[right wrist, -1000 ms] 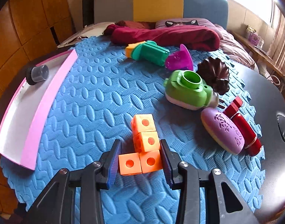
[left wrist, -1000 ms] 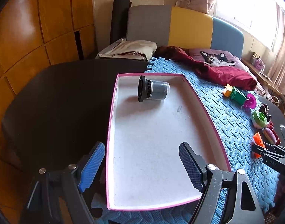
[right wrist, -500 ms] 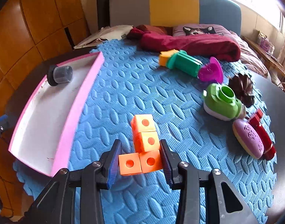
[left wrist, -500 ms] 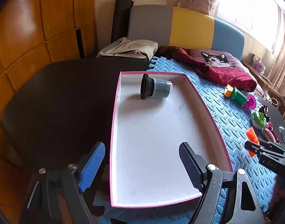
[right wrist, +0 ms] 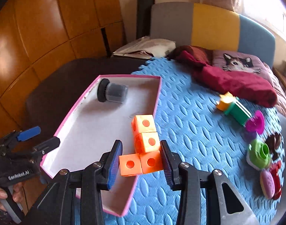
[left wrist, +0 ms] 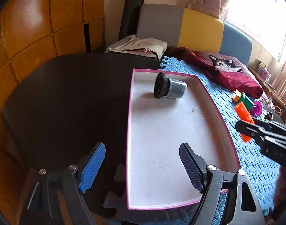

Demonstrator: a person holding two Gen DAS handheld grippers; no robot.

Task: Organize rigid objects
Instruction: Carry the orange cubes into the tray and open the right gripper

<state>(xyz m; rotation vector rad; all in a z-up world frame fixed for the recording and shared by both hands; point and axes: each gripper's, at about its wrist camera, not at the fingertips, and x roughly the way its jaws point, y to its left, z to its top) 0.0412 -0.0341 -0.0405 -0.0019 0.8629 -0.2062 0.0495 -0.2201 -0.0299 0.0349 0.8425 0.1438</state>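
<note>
Right gripper (right wrist: 141, 161) is pinching the orange cube block piece (right wrist: 143, 144), held up over the pink-rimmed tray's (right wrist: 157, 95) right edge. Left gripper (left wrist: 143, 166) is spread wide at the tray's 6 o'clock end. Black-capped jar (left wrist: 169, 88) lies at 12. Blue foam mat (right wrist: 189, 116) on a dark table (left wrist: 68, 97), wood-panelled wall (left wrist: 39, 22) behind.

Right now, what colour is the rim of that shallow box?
Pink, around a white inside. The box rim shows best in the right wrist view.

"GenRobot.AI" in white on left gripper (right wrist: 38, 138) body
</note>
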